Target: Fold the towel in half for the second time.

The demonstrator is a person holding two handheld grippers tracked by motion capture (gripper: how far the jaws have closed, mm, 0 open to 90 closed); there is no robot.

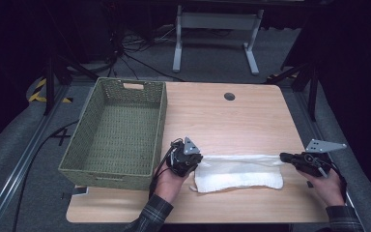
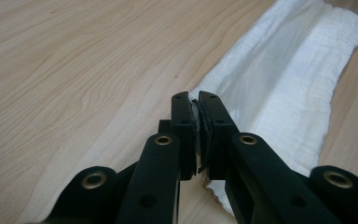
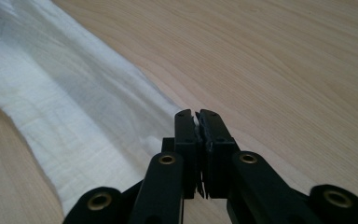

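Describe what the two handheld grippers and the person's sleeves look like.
Both the left gripper and the right gripper are black, each with two flat straight jaws on linkage arms fastened by brass-coloured rivets. A grey three-cornered plate with small holes sits on top of each. A black cable trails from the left one. The sleeves are a dark plaid.

Place: lab or recording studio
Signs: black curtained surround, grey carpet, floor rails (image 1: 14, 174), loose cables (image 1: 140, 63), hazard tape (image 1: 38, 89), lone wooden surface (image 1: 232, 121)
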